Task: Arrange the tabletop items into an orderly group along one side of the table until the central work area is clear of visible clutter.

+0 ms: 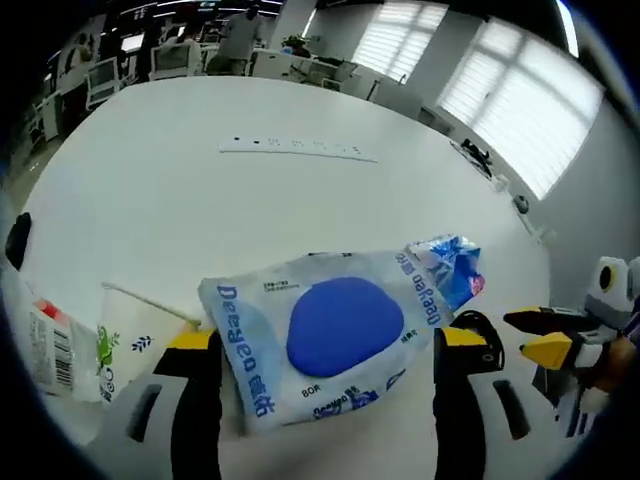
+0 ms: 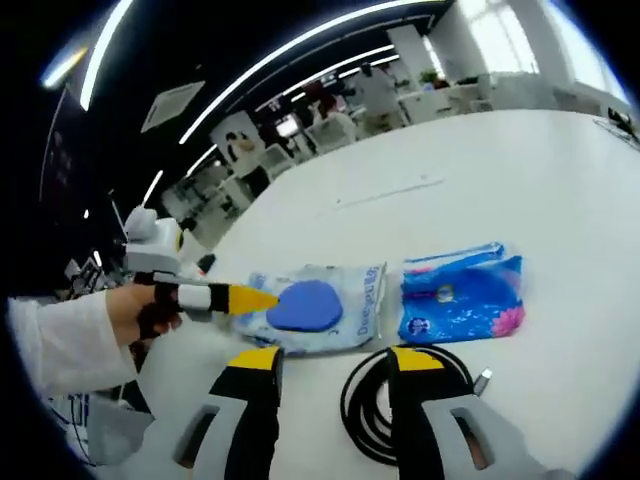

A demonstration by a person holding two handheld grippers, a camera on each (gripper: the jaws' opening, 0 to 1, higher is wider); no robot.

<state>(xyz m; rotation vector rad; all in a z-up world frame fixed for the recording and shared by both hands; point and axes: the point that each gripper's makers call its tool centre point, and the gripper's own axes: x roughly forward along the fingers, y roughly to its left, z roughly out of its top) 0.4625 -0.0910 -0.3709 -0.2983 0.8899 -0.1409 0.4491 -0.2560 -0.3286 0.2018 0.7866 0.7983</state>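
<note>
A pale wipes packet with a blue oval (image 1: pixel 340 325) lies flat on the white table (image 1: pixel 200 200), and my left gripper (image 1: pixel 327 340) stands open with one jaw on each side of it. In the right gripper view the same packet (image 2: pixel 315 305) has the left gripper (image 2: pixel 250 297) reaching in from the left, held by a hand in a white sleeve. A bright blue packet (image 2: pixel 462 295) lies just to its right. My right gripper (image 2: pixel 335 365) is open, its jaws straddling a coiled black cable (image 2: pixel 375 410). The right gripper (image 1: pixel 548 340) also enters the left gripper view from the right.
A white paper cup with a green print (image 1: pixel 130 345) and a white box with a barcode (image 1: pixel 50 345) sit at the near left. A white power strip (image 1: pixel 300 150) lies far out on the table. Desks and windows stand beyond it.
</note>
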